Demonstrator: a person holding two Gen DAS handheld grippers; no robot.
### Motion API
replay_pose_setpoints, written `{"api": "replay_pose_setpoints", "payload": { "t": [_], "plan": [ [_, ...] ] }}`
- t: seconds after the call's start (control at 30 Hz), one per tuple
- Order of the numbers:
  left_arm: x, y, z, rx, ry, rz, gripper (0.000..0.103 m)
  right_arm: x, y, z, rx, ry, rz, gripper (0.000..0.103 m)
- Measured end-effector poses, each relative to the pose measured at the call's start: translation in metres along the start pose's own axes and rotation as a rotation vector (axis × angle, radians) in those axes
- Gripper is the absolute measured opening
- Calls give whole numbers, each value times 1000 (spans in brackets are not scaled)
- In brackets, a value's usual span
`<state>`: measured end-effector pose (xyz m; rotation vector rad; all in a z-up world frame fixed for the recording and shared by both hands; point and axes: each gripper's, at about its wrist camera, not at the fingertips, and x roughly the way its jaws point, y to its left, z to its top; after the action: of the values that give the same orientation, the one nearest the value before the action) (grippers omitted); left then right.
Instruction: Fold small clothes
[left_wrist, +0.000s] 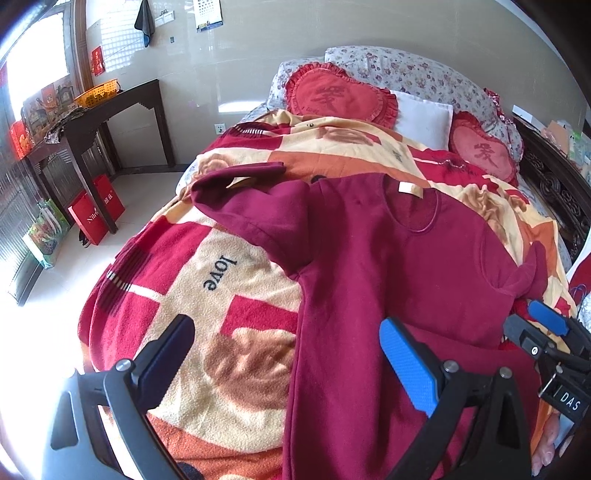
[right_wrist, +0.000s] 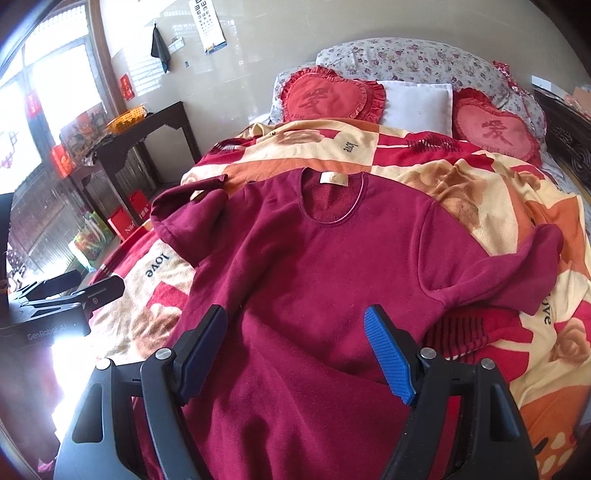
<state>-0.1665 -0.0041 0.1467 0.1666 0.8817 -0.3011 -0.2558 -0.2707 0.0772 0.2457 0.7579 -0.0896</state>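
- Left wrist view: looks forward and downward between the left gripper (left_wrist: 286, 354) fingers at the lower edge of the frame, close above a patterned blanket (left_wrist: 221, 295). The maroon top (left_wrist: 388, 266) fills the centre and right of the frame.
- Right wrist view: looks forward and downward between the right gripper (right_wrist: 295, 350) fingers, close above the same maroon top (right_wrist: 314, 277), which is centred in the frame.
- Shared area: both views face the bed head, showing the heart-shaped cushions (left_wrist: 340, 96) (right_wrist: 328, 98), the white pillow (left_wrist: 424, 118) (right_wrist: 417, 103) and the dark side table (left_wrist: 110, 110) (right_wrist: 147, 133) at upper left.
- Cross-visibility: each view shows the opposite gripper at a frame edge, at lower right (left_wrist: 546, 332) and at mid left (right_wrist: 66, 295).
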Motion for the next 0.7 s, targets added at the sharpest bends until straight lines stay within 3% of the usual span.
{"api": "replay_pose_setpoints", "payload": {
  "t": [0.37,0.7],
  "plan": [
    [2,10,10,85,12,-89,102,-16,7,-27,86,-19,-101,62],
    [33,26,20,-15,29,-159,102,-16,28,-18,14,32,-155,62]
  ]
}}
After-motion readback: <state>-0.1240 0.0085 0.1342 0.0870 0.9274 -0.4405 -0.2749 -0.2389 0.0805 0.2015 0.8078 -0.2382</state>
